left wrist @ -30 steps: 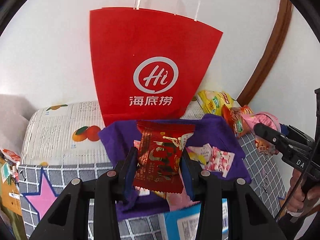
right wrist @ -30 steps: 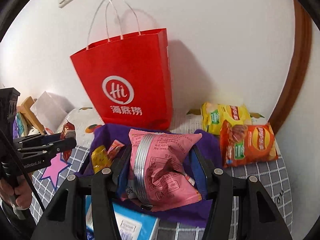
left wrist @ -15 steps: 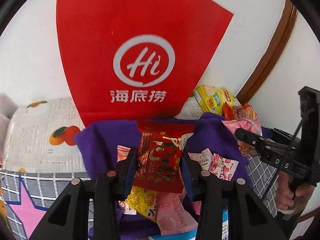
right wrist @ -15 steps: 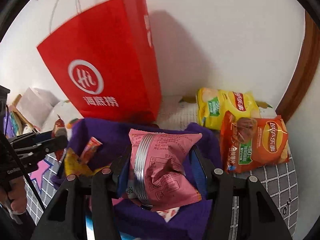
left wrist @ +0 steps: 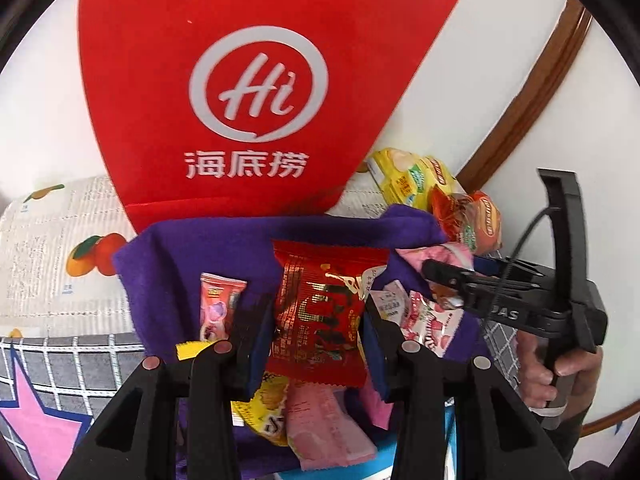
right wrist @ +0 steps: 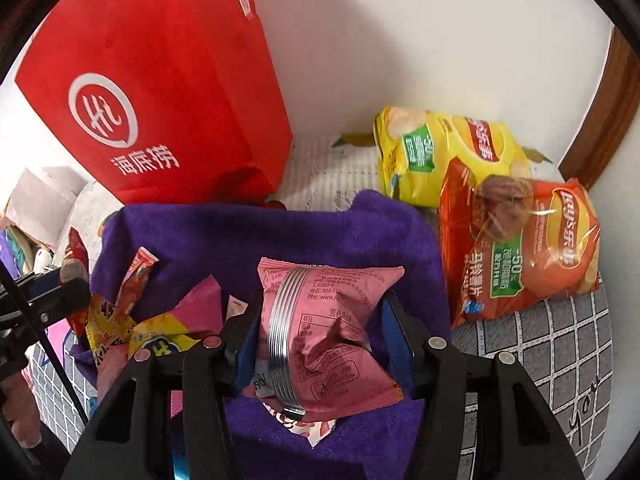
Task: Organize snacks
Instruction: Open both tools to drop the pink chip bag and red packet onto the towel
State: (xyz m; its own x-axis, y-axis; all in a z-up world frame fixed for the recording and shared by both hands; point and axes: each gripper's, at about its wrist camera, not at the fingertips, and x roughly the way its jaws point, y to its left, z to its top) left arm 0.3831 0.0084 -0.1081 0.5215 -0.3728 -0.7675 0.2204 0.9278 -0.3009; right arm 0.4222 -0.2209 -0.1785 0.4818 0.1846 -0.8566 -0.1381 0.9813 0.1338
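My left gripper (left wrist: pixel 318 316) is shut on a red foil snack packet (left wrist: pixel 320 312) with gold print, held over a purple cloth (left wrist: pixel 180 264) strewn with small snack packets. My right gripper (right wrist: pixel 320 336) is shut on a pink snack packet (right wrist: pixel 324 328) with a silver stripe, above the same purple cloth (right wrist: pixel 240 236). The right gripper (left wrist: pixel 452 276) also shows at the right of the left wrist view with the pink packet in its jaws. Several small packets (right wrist: pixel 136 320) lie on the cloth's left side. A red paper bag (left wrist: pixel 248 92) stands behind the cloth.
A yellow chip bag (right wrist: pixel 444 156) and an orange chip bag (right wrist: pixel 528 240) lie right of the cloth by the wall. A fruit-print covering (left wrist: pixel 52 256) and a grid-patterned sheet (right wrist: pixel 540 344) with a pink star (left wrist: pixel 40 428) lie underneath. A brown wooden trim (left wrist: pixel 528 96) curves along the wall.
Both grippers have come down and closer to the purple cloth and red bag, each still gripping its packet. The bag's handles have left both views.
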